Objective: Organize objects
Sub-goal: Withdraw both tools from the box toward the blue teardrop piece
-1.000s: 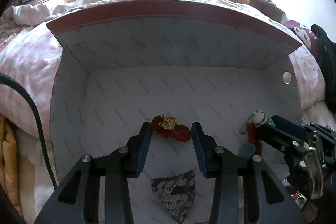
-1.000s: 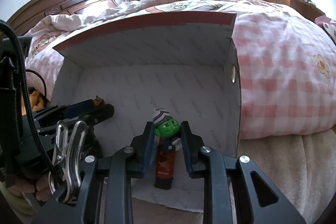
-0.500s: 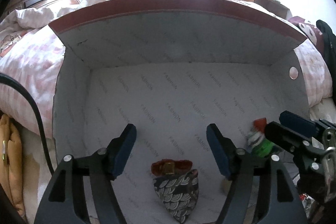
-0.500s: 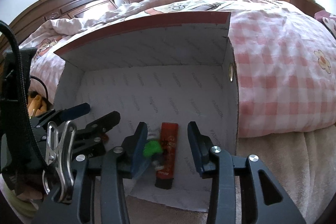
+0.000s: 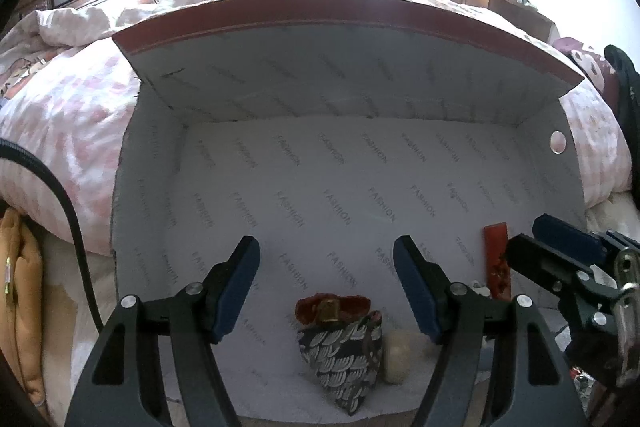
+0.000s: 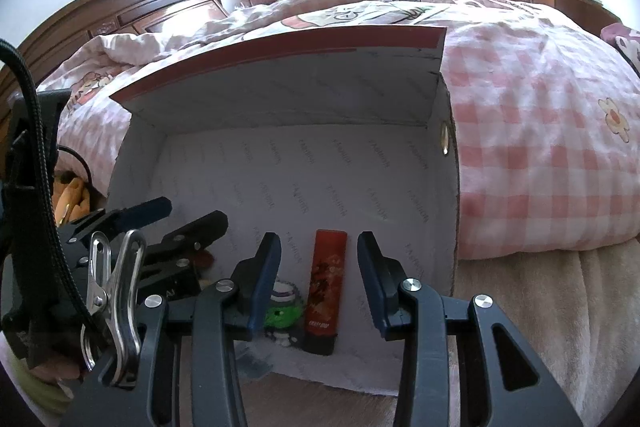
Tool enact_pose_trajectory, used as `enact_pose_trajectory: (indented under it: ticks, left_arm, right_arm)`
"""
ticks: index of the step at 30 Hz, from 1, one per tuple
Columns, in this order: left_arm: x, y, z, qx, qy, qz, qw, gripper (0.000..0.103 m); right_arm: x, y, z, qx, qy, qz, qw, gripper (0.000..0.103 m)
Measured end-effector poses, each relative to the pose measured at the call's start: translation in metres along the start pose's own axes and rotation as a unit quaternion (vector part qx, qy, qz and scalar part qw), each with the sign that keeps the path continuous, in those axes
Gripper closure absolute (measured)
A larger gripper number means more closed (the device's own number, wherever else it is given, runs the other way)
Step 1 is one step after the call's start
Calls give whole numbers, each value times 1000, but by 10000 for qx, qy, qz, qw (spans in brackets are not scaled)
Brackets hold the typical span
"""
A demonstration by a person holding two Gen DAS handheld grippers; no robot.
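Observation:
A white box (image 5: 360, 187) printed "FASHION", with a red-edged lid, stands open against the bed; it also shows in the right wrist view (image 6: 320, 167). My left gripper (image 5: 326, 287) is open and empty above a red clip with a gold charm (image 5: 332, 308), a dark patterned pouch (image 5: 344, 359) and a cream ball (image 5: 397, 355). My right gripper (image 6: 318, 281) is open and empty over a red tube (image 6: 326, 291) and a green figure (image 6: 282, 315) on the box floor. The red tube also shows in the left wrist view (image 5: 497, 263).
A bed with a pink checked quilt (image 6: 540, 155) lies behind and right of the box. A dark wooden headboard (image 6: 132, 11) is at the far left. An orange soft item (image 5: 20, 291) lies left of the box. Beige carpet (image 6: 540, 307) lies to the right.
Both grippers opened and let go: the left released the red clip, the right released the green figure. Both pulled back from the box; the objects now lie on its floor.

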State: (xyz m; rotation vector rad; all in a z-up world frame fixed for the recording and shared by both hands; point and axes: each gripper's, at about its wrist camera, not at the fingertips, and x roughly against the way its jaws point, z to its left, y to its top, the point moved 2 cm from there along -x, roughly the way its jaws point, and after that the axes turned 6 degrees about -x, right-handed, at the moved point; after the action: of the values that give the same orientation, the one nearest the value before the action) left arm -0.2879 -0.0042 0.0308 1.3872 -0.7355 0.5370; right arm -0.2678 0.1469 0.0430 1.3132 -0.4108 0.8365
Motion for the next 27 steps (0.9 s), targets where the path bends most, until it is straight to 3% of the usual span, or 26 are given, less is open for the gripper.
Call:
enact_pose_trajectory:
  ticks: [14,27]
  left_arm:
    - [40,-7,-8,-33,-38,-145,9999,33]
    - [99,-35,-35,-205,-258,-263,9991,33]
  right_arm:
    - [40,-8,15,222,171,-222,9994,58]
    - [98,-49,23,592,274,-263,9975,58]
